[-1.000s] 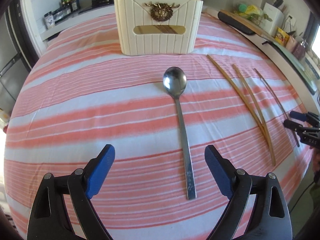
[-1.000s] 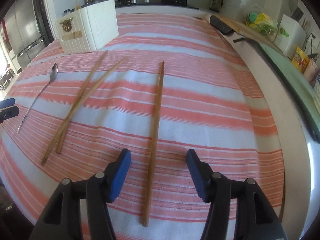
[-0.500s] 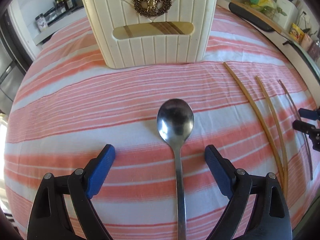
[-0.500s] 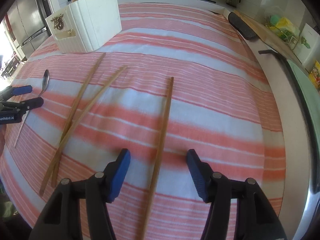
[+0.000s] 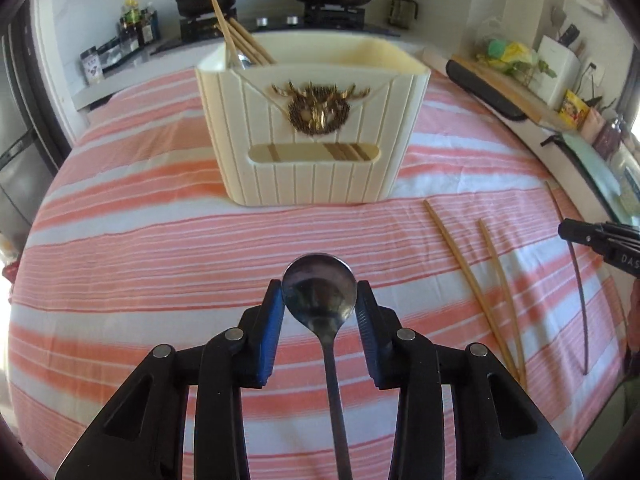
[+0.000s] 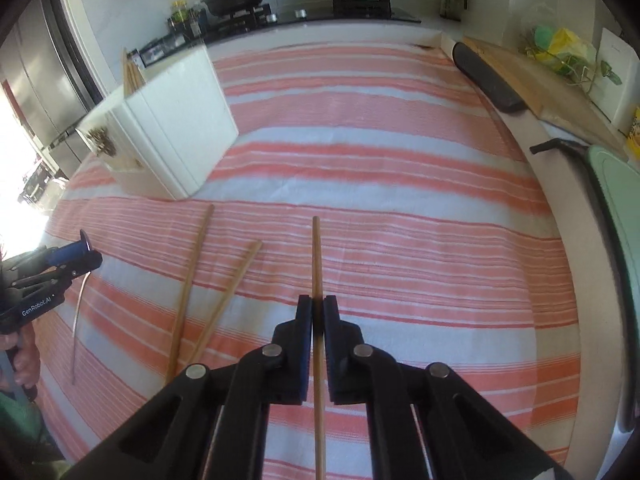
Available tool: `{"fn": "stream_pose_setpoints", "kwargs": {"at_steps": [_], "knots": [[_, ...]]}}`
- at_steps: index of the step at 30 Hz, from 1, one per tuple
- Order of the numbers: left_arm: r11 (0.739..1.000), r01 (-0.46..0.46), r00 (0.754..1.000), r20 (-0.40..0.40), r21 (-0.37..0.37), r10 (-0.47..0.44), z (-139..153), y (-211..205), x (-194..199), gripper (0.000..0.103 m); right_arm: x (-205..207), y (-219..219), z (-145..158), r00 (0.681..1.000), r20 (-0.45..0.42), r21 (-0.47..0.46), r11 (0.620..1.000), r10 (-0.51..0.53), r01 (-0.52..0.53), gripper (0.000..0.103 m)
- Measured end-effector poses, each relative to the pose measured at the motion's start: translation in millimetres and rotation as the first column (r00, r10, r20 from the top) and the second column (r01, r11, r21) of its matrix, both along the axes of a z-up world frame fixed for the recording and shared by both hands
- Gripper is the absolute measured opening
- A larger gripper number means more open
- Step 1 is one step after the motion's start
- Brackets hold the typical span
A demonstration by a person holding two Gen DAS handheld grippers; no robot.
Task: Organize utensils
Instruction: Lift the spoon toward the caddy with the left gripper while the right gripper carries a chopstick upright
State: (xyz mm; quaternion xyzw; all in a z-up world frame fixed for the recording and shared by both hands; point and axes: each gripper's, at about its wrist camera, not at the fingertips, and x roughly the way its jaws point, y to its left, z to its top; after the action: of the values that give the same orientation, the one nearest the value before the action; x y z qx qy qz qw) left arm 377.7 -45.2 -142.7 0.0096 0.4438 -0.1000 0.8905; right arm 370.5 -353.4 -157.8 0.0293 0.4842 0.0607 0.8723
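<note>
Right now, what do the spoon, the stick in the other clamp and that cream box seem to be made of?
Spoon: polished metal, probably steel; its bowl mirrors the room. Chopstick: likely bamboo or wood, matte tan. Utensil holder: looks like moulded plastic, glossy cream with ribbed panels; its deer emblem looks brassy.

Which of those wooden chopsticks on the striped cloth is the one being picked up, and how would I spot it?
Start at the cream ribbed utensil box on the red-and-white striped cloth. In front of it two bamboo chopsticks lie in a narrow V. The held light-brown wooden chopstick is the lone one to their right, clamped between the blue pads of the right tool.
</note>
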Motion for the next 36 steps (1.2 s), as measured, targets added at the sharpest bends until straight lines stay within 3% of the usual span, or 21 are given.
{"fn": "stream_pose_setpoints", "kwargs": {"at_steps": [9, 19, 29, 33, 36], "knots": [[0.996, 0.029, 0.976, 0.219, -0.085, -0.01, 82.3, 30.3, -70.8, 0.036, -71.5, 24.6, 88.7, 0.97, 0.243, 0.018, 0.999, 0.029, -0.034, 0.006], [0.984, 0.041, 0.953, 0.304, -0.176, 0.014, 123.5, 55.5, -98.3, 0.036, -109.7, 58.2, 143.7, 0.901, 0.432, -0.015, 1.0, 0.031, -0.027, 0.005], [0.981, 0.029, 0.948, 0.318, -0.191, 0.034, 149.9, 82.8, -83.7, 0.036, -77.8, 70.7, 181.3, 0.878, 0.476, 0.01, 0.998, 0.043, -0.054, 0.005], [0.977, 0.033, 0.935, 0.352, -0.21, 0.044, 180.1, 91.2, -62.0, 0.036, -51.5, 77.1, 203.8, 0.861, 0.506, 0.008, 0.998, 0.053, -0.065, 0.005], [0.978, 0.026, 0.911, 0.408, -0.208, 0.062, 210.6, 93.3, -38.3, 0.036, -27.6, 84.9, 225.5, 0.84, 0.539, 0.0, 0.997, 0.066, -0.078, 0.005]]}}
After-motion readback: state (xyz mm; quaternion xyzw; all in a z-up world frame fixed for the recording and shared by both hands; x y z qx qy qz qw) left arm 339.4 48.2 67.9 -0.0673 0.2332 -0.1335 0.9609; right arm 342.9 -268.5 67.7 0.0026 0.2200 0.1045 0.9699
